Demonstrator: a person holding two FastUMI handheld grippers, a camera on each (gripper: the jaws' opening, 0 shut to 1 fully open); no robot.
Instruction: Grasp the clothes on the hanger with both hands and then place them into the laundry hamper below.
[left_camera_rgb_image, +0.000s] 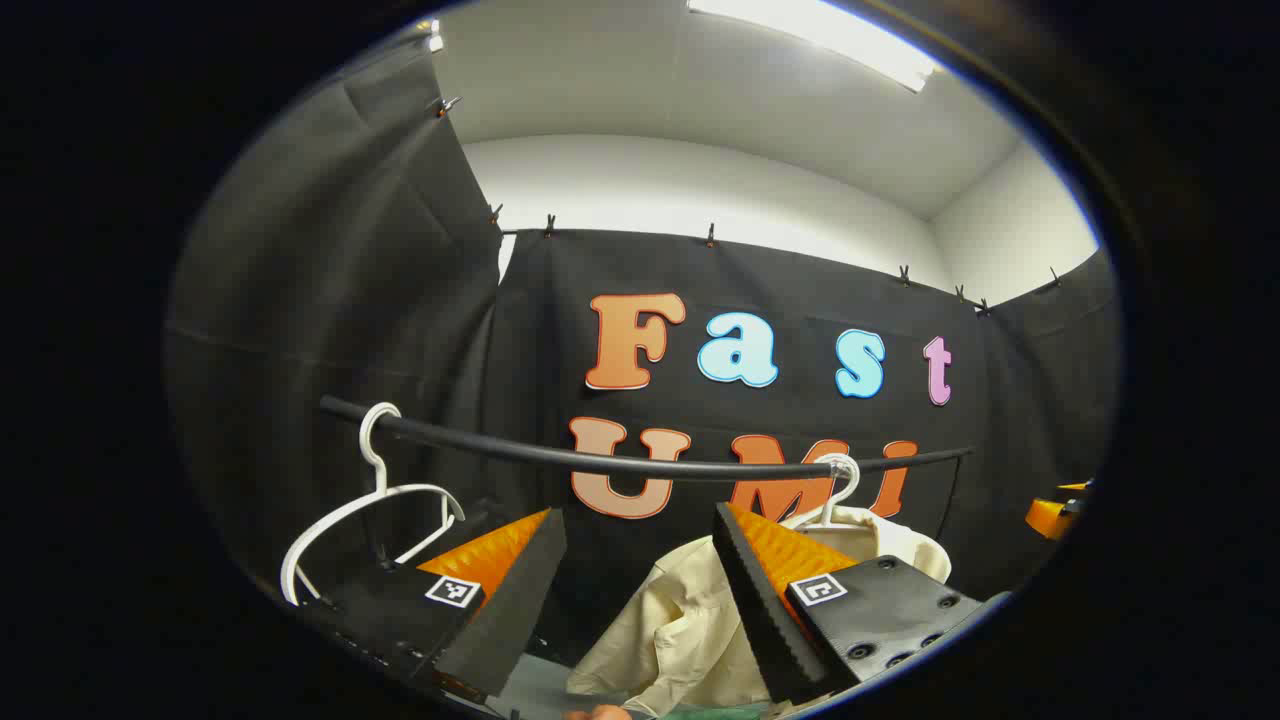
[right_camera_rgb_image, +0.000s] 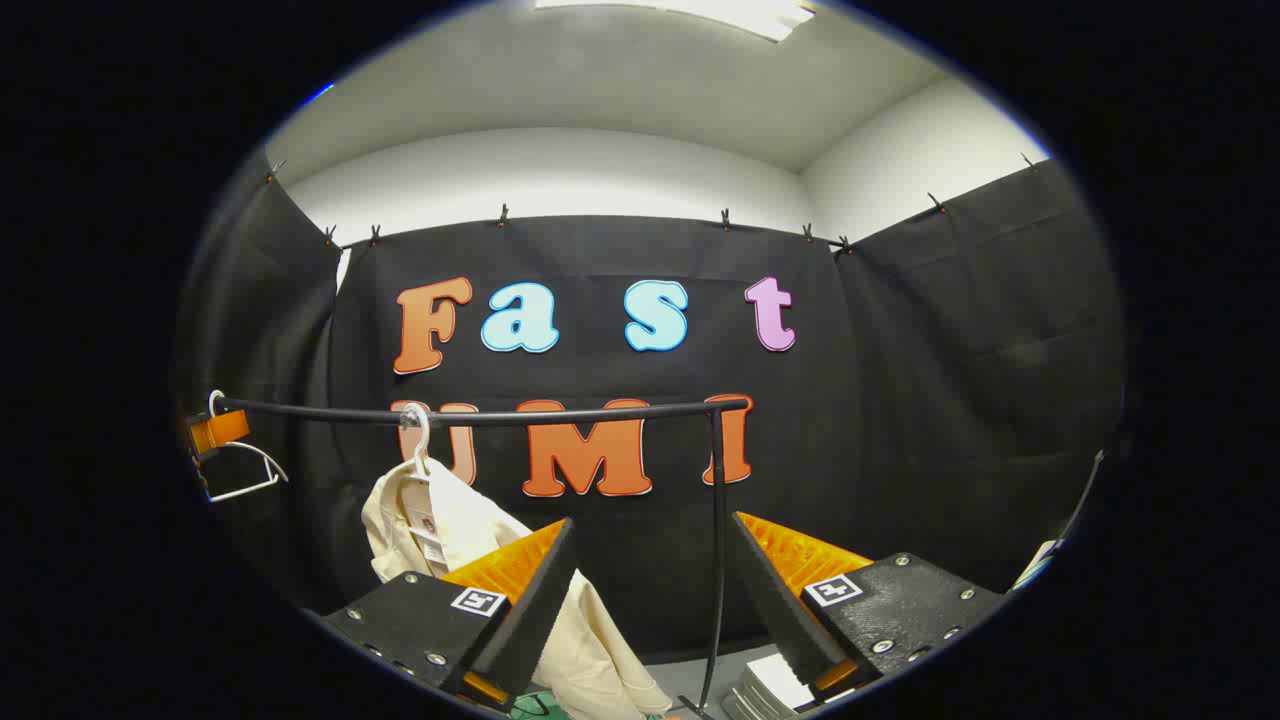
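Both tools have fingers spread wide apart, nothing between them.

Left tool (left_camera_rgb_image: 635, 590): cream shirt (left_camera_rgb_image: 690, 620) hangs just ahead & slightly right of the gap, partly behind the right finger. Its white hanger (left_camera_rgb_image: 835, 495) hooks on the black rail (left_camera_rgb_image: 640, 462) above and right of the tool. An empty hanger (left_camera_rgb_image: 370, 500) sits up-left, well apart from the shirt.

Right tool (right_camera_rgb_image: 650, 600): shirt (right_camera_rgb_image: 450, 530) lies left of the gap, partly behind the left finger, hanging off the rail (right_camera_rgb_image: 480, 413) from up-left down toward the tool. Rack post (right_camera_rgb_image: 716, 560) stands in the gap itself, farther back.

Shirt's long axis is vertical, draping down from the hanger. Judging by views, left tool is nearer & better lined up; right one needs to shift left and keep off the post. Hamper: a bit of green low under the shirt, can't tell if that's it.
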